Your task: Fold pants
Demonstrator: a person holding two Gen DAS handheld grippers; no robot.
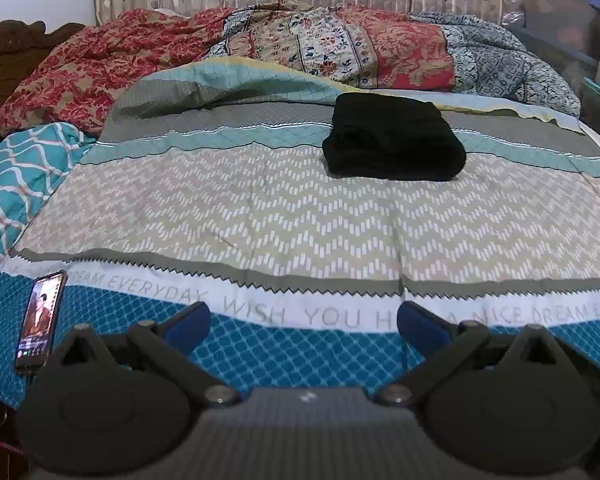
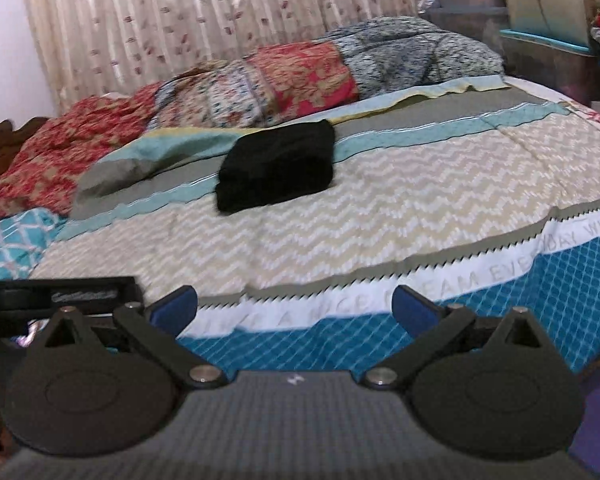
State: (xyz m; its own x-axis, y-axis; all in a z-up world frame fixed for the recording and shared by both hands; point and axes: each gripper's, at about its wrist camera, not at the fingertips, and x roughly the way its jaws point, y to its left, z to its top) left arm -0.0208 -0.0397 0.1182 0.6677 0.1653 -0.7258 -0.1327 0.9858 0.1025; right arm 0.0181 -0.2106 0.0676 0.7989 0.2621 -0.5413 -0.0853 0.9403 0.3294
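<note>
While the black pants lie folded into a compact bundle on the bed, both grippers hang well apart from them, over the bed's near edge. Left gripper and right gripper both have their jaws spread wide with nothing between. Beside the left gripper, a phone lies on the bed.
</note>
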